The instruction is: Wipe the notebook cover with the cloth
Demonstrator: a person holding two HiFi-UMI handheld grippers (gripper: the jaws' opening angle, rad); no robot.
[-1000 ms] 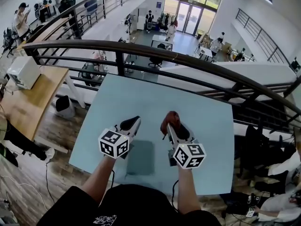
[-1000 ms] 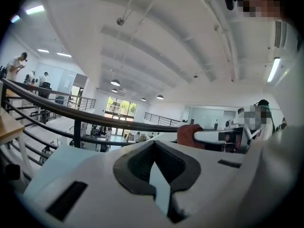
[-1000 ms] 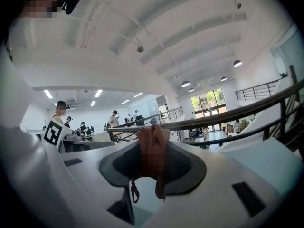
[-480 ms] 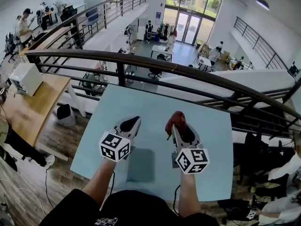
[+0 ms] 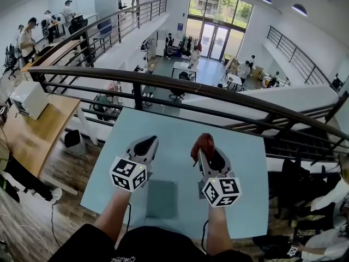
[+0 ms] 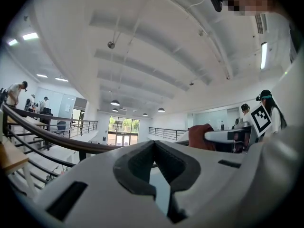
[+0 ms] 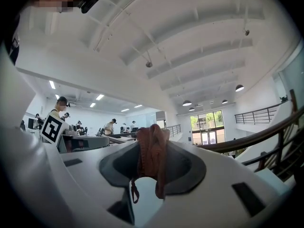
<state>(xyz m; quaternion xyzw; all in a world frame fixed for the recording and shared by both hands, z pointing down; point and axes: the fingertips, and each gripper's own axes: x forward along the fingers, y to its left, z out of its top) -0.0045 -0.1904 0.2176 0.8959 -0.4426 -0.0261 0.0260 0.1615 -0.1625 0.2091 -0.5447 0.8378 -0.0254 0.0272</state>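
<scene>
— Nearest, at the bottom edge of the head view?
— A black shirt (image 5: pixel 147 244), then two bare forearms (image 5: pixel 117 214) reaching up the frame.

— And the notebook (image 5: pixel 162 198)?
— Lower middle, between those forearms. Lies flat and closed on the pale blue table (image 5: pixel 245 146), dark teal cover up.

— State of the left gripper (image 5: pixel 147 142)?
— Sits just up-left of the notebook, tips pointing up the frame. Jaws closed tip to tip in the left gripper view, with nothing pinched between them.

— And the right gripper (image 5: pixel 202 149)?
— Up-right of the notebook, about level with the left one and near it. Clamped tight on a reddish-brown cloth (image 5: pixel 203 141), bunched over the tips. Loose ends hanging below the jaws in the right gripper view.

— Cloth on the cover?
— No. Shows over bare table, past the notebook's far edge.

— Farther off?
— A dark railing (image 5: pixel 180 86) curving across the middle of the frame, beyond the table's far edge. Past that, in the upper part, a lower floor (image 5: pixel 212 51) with desks and people, and glass doors (image 5: pixel 218 23) at top centre.
</scene>
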